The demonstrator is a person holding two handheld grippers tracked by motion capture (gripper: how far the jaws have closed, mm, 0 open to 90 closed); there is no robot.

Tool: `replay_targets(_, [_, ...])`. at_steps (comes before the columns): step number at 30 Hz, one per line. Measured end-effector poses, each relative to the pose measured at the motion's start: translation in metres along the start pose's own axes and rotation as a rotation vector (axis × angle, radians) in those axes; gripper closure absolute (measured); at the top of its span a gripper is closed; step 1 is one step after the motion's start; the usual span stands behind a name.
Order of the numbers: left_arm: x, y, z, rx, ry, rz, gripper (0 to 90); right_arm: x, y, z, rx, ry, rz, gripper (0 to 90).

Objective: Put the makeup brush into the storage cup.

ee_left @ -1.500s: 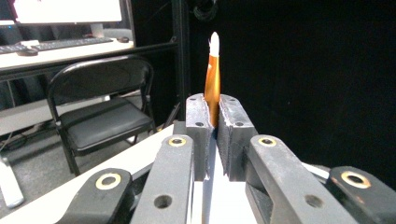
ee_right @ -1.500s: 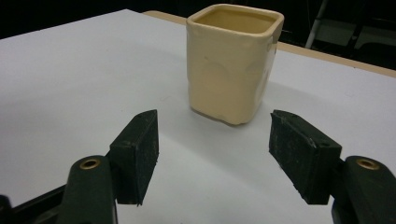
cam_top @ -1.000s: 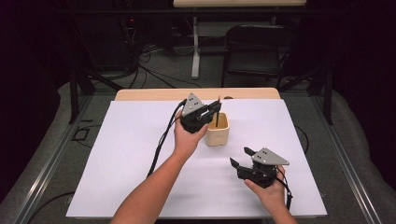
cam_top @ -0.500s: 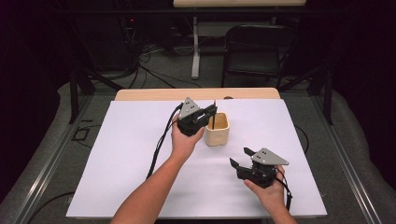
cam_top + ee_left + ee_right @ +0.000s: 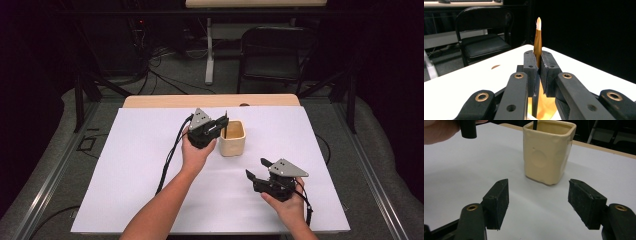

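My left gripper (image 5: pixel 221 126) is shut on a thin brush (image 5: pixel 226 120) just left of the cream square cup (image 5: pixel 233 139). In the left gripper view the pads (image 5: pixel 531 68) clamp the brush (image 5: pixel 538 37), whose gold ferrule and white tip point up past them. Its dark handle runs down into the cup's yellow inside (image 5: pixel 547 110). In the right gripper view that handle (image 5: pixel 534 124) stands in the cup (image 5: pixel 547 155). My right gripper (image 5: pixel 256 168) rests low near the table's front right, open and bare (image 5: pixel 537 202), facing the cup from a short way off.
A white sheet (image 5: pixel 130 165) covers the table, with a strip of bare wood (image 5: pixel 165 101) at the far edge. A black folding chair (image 5: pixel 272 55) stands beyond the table. Cables trail from both grippers toward the front.
My left hand has sunk a little and shifted slightly left, lowering the brush's handle deeper into the cup. The right hand has kept still.
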State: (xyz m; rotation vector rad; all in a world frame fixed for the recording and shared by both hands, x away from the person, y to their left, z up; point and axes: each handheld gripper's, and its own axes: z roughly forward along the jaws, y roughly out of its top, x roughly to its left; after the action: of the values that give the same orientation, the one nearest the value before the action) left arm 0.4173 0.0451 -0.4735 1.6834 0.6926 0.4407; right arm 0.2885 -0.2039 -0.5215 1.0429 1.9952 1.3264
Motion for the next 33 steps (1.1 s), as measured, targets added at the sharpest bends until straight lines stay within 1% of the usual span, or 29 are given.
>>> replay_targets(2, [-0.001, -0.002, 0.001, 0.001, 0.003, 0.002, 83.8, 0.0, 0.0, 0.0, -0.002, 0.001, 0.001, 32.9])
replay_targets(4, [-0.001, -0.004, 0.001, 0.002, -0.003, 0.003, 83.8, 0.0, 0.0, 0.0, -0.001, 0.002, -0.003, 32.9])
replay_targets(8, [-0.001, -0.008, 0.003, 0.012, 0.0, -0.006, 83.7, 0.0, 0.0, 0.0, -0.004, 0.001, 0.002, 32.9])
replay_targets(11, [0.0, -0.01, 0.003, 0.02, -0.004, -0.002, 83.7, 0.0, 0.0, 0.0, 0.002, 0.004, -0.002, 32.9])
replay_targets(12, [-0.001, -0.011, 0.004, 0.016, 0.007, -0.006, 83.7, 0.0, 0.0, 0.0, 0.002, 0.003, -0.003, 32.9])
replay_targets(13, [0.0, -0.011, 0.004, 0.018, -0.003, -0.007, 83.7, 0.0, 0.0, 0.0, 0.002, 0.003, -0.004, 32.9])
replay_targets(19, [0.0, -0.016, 0.005, 0.028, -0.002, -0.012, 83.8, 0.001, -0.001, 0.001, 0.005, 0.006, -0.003, 32.9])
replay_targets(21, [0.0, -0.018, 0.006, 0.034, -0.008, -0.013, 83.8, 0.001, -0.001, 0.001, 0.005, 0.006, -0.004, 32.9])
replay_targets(24, [0.0, -0.021, 0.007, 0.039, -0.006, -0.015, 83.7, 0.001, -0.001, 0.002, 0.009, 0.007, -0.005, 32.9])
replay_targets(25, [-0.001, -0.021, 0.007, 0.04, 0.001, -0.014, 83.8, 0.001, -0.001, 0.002, 0.009, 0.008, -0.005, 32.9])
replay_targets(26, [0.0, -0.021, 0.006, 0.044, -0.007, -0.015, 83.7, 0.001, -0.001, 0.002, 0.009, 0.008, -0.004, 32.9])
replay_targets(30, [0.0, -0.022, 0.005, 0.045, -0.006, -0.021, 83.7, 0.0, -0.001, 0.002, 0.01, 0.009, -0.004, 32.9])
replay_targets(32, [-0.001, -0.022, 0.006, 0.042, -0.012, -0.028, 83.7, 0.001, -0.001, 0.002, 0.012, 0.011, -0.003, 32.9])
replay_targets(33, [-0.001, -0.022, 0.006, 0.044, -0.014, -0.023, 83.7, 0.001, -0.001, 0.002, 0.012, 0.012, -0.003, 32.9])
